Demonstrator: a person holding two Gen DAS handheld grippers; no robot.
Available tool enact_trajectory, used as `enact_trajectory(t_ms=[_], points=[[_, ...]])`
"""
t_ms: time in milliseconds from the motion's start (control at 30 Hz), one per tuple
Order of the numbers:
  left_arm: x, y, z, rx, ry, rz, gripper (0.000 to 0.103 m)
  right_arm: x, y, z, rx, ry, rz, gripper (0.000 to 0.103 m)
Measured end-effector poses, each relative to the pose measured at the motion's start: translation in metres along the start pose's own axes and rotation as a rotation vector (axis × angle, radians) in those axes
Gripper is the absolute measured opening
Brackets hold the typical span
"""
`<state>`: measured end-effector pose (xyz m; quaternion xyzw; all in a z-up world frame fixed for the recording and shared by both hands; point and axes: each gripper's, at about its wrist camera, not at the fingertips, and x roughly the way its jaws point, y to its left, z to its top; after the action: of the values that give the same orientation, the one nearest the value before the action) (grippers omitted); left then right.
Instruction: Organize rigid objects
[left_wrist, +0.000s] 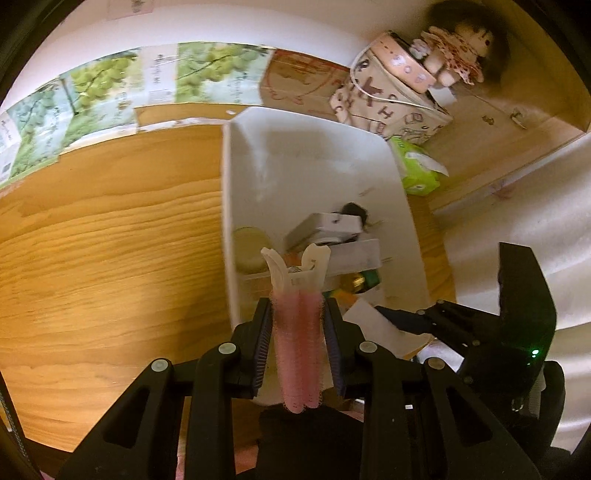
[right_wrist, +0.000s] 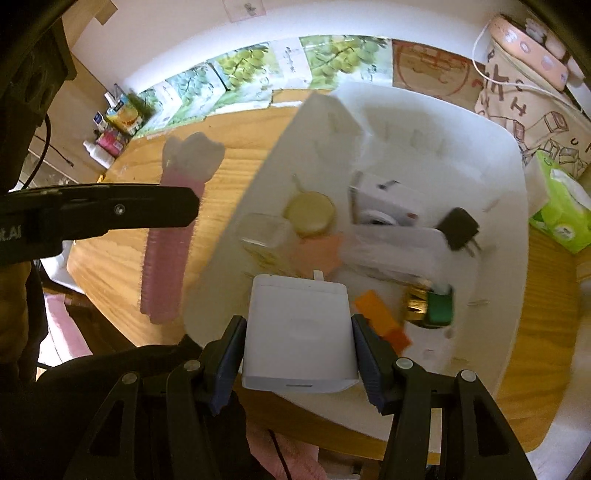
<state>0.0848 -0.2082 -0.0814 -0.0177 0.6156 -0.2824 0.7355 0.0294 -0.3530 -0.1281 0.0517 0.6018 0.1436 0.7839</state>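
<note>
A pink hair roller clip, long axis toward 12 o'clock, is being clenched by the left gripper, while a white charger is being gripped by the right gripper over the white bin.

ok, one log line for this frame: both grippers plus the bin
left gripper: shut on pink hair roller | right gripper: shut on white charger | white bin: holds assorted items

Right tongs clamp white charger block above near edge of white bin. Left tongs grip pink hair clip over wooden counter. Bin contains yellow lid, black plug, green object.
</note>
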Motion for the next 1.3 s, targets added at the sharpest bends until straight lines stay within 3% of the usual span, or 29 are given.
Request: enact_trajectory(t_ms=[267,567,700,800,833,1133,1300], points=[[0.016,-0.033,0.007,0.017,-0.056,-0.019,0.030,0.002,-0.032,0.000,-0.049,0.048,-0.016,0.057],[0.016,-0.046,0.010,0.031,-0.125,0.004,0.034,0.010,-0.047,0.006,-0.067,0.076,-0.071,0.061],[0.008,-0.046,0.005,0.031,-0.166,-0.001,0.047,0.006,-0.049,0.007,-0.060,0.047,-0.076,0.078],[0.001,-0.044,-0.001,0.024,-0.200,-0.001,0.071,0.003,-0.046,0.004,-0.047,0.035,-0.086,0.080],[-0.002,-0.043,-0.003,0.022,-0.219,0.004,0.073,0.003,-0.045,0.002,-0.045,0.032,-0.096,0.081],[-0.030,-0.021,-0.027,0.005,-0.357,0.103,0.074,-0.005,-0.033,-0.014,0.014,-0.013,-0.165,0.085],[-0.056,0.014,-0.052,-0.041,-0.435,0.197,0.074,-0.010,-0.023,-0.015,0.097,-0.064,-0.145,0.086]])
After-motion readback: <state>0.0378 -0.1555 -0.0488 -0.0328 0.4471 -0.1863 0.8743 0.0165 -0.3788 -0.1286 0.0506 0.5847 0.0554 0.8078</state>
